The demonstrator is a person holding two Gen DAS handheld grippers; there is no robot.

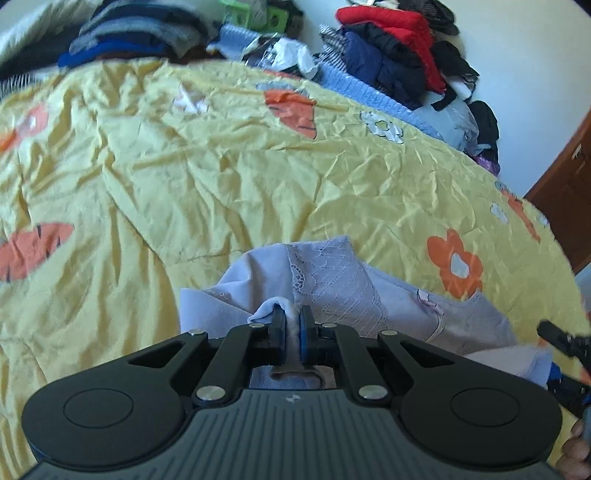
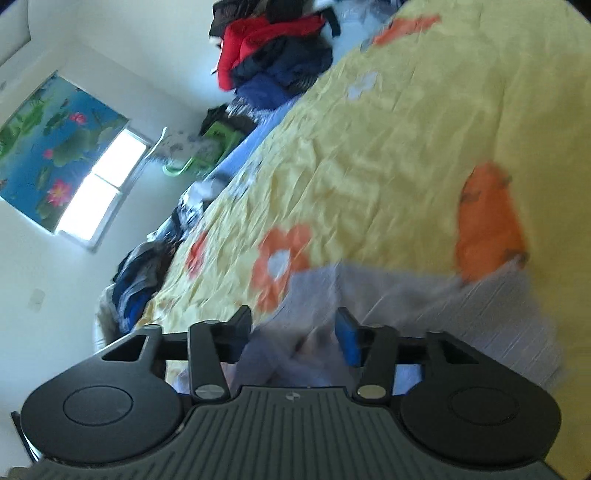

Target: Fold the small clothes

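A small pale lilac garment (image 1: 343, 288) with a lace panel lies on the yellow flowered bedspread (image 1: 221, 166). My left gripper (image 1: 293, 325) is shut on a bunched fold of its near edge. In the right wrist view the same garment (image 2: 406, 295) spreads under and ahead of my right gripper (image 2: 293, 332), which is open with its jaws wide apart over the cloth; that view is blurred. The right gripper's tip also shows at the right edge of the left wrist view (image 1: 557, 339).
Piles of dark, red and blue clothes (image 1: 391, 48) lie along the far edge of the bed, with more at the far left (image 1: 122, 33). A wooden door (image 1: 569, 192) stands at the right. A window (image 2: 103, 184) and a flower picture (image 2: 48, 147) are on the wall.
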